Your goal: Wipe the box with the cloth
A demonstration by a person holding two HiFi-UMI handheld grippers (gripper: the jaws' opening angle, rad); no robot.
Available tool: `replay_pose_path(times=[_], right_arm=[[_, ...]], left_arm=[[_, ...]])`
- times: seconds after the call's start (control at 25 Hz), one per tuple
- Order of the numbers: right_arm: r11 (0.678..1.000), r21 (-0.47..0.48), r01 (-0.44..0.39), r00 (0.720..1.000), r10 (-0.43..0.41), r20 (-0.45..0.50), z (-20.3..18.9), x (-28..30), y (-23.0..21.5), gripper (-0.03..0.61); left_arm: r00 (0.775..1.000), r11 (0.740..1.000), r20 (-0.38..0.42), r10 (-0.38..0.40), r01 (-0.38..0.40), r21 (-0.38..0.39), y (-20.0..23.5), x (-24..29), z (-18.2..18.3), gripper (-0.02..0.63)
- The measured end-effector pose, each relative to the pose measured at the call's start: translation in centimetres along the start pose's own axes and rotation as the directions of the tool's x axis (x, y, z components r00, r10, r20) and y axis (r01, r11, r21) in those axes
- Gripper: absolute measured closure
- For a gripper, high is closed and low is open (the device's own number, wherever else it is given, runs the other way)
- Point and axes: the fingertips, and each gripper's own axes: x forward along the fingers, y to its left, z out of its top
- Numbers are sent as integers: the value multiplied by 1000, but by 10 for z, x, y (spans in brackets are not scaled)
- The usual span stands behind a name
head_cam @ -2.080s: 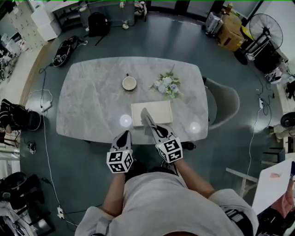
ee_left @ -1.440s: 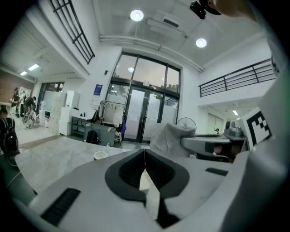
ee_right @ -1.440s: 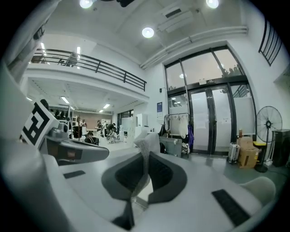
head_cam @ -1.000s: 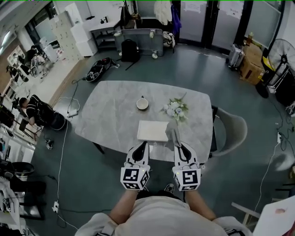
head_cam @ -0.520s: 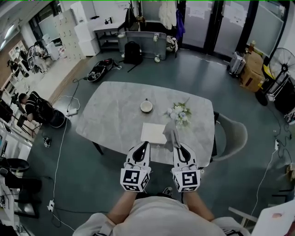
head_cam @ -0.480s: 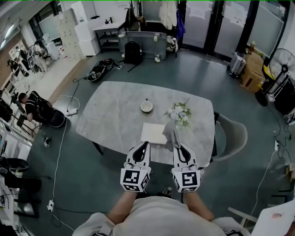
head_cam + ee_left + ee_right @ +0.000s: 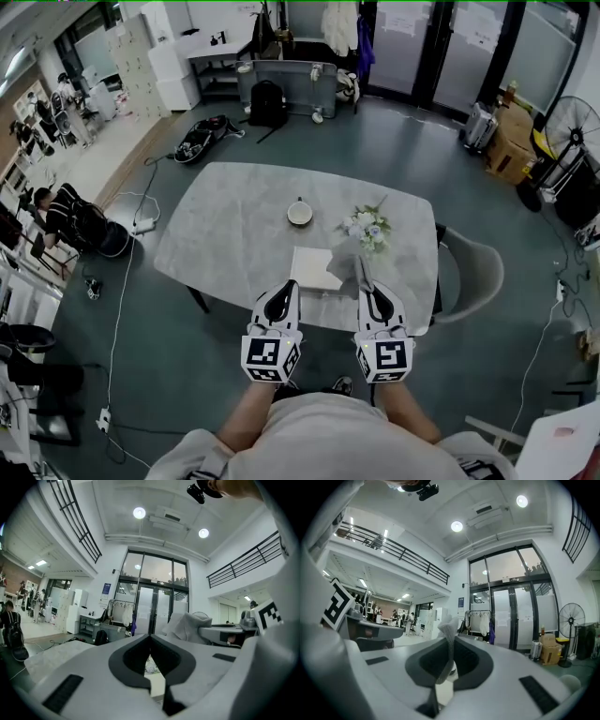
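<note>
1. Seemingly mid-task: the right gripper (image 7: pixel 372 297) is clamped on the cloth (image 7: pixel 360 270), which hangs just beside the box (image 7: pixel 314 267) on the table (image 7: pixel 234 225).
2. The left gripper (image 7: pixel 282 298) is closed and empty.
3. Next, I'd guess, lower the cloth onto the box and drag it across.

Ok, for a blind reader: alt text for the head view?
Seen from above, a person holds two grippers at the near edge of a marble table: the right gripper is shut on a grey cloth beside a box, the left gripper shut, empty.
</note>
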Motion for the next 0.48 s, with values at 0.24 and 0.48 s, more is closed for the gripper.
replay_pose_path(times=[0.24,0.48], right_arm=[[999,0,41,999,-41,8,6,1,-12,541],[1000,0,30,1000,-30,7,4,-1,-3,541]], left_arm=[[1000,1000,-1,-12,12,4,5,-1,3,591],[999,999,-10,-34,34,6,1,-3,-1,591]])
